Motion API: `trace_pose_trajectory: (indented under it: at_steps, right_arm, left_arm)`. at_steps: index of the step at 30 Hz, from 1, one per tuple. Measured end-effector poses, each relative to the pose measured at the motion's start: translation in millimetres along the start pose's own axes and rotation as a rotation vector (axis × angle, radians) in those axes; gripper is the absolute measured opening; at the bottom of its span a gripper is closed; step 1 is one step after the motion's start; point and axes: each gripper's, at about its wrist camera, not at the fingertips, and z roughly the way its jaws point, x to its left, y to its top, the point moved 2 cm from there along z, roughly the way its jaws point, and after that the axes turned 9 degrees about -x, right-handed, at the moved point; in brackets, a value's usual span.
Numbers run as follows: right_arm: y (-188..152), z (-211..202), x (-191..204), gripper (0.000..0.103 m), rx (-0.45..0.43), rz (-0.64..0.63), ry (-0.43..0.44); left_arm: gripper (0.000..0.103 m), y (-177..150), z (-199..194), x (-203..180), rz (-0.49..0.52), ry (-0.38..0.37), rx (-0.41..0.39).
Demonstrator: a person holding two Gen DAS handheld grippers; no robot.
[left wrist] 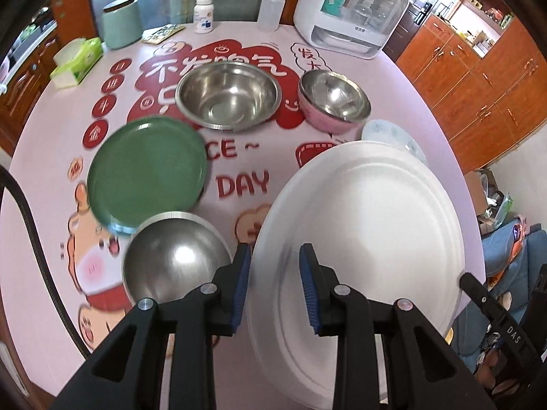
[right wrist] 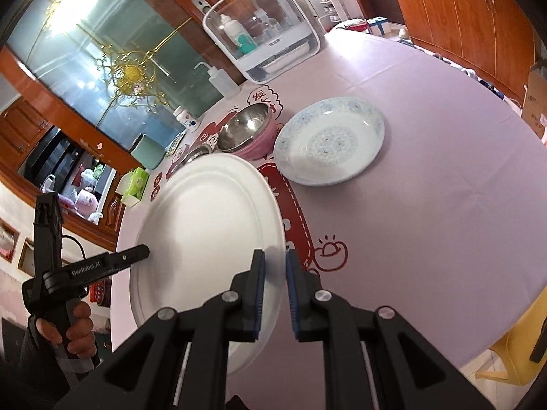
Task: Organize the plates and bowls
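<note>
Between my two grippers hangs a large white plate (left wrist: 369, 225), lifted and tilted over the pink tablecloth. My left gripper (left wrist: 275, 273) is shut on its left rim, and its tip (right wrist: 143, 251) shows at that edge in the right wrist view. On the opposite rim of the plate (right wrist: 205, 225), my right gripper (right wrist: 273, 273) is shut. A green plate (left wrist: 147, 171), an upturned steel bowl (left wrist: 174, 256), a big steel bowl (left wrist: 227, 94), a pink bowl (left wrist: 333, 100) and a blue-patterned plate (right wrist: 328, 140) rest on the table.
A white cabinet-like appliance (left wrist: 352, 10), a squeeze bottle (left wrist: 270, 10), a pill bottle (left wrist: 204, 15), a mint canister (left wrist: 122, 22) and a tissue box (left wrist: 78, 63) line the far side of the table (right wrist: 444, 171). A person's hand (right wrist: 78, 328) holds the left gripper's handle.
</note>
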Motion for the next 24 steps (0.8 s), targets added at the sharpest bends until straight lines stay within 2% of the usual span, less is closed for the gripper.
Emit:
trace_pose_trajectory:
  at_steps: [11,24]
  right_arm:
    - [-20.3,-20.6,-10.3,0.013,0.035,-0.079,-0.012]
    - [-42.2,-0.1,-21.1,0.013,0.139,-0.151,-0.041]
  left_arm:
    - [0.027,-63.1,-20.8,-9.0,-0.05,0.016,-0.003]
    - [0.028,-118.4,-12.7,-8.5,-0.075,0.074,0.019]
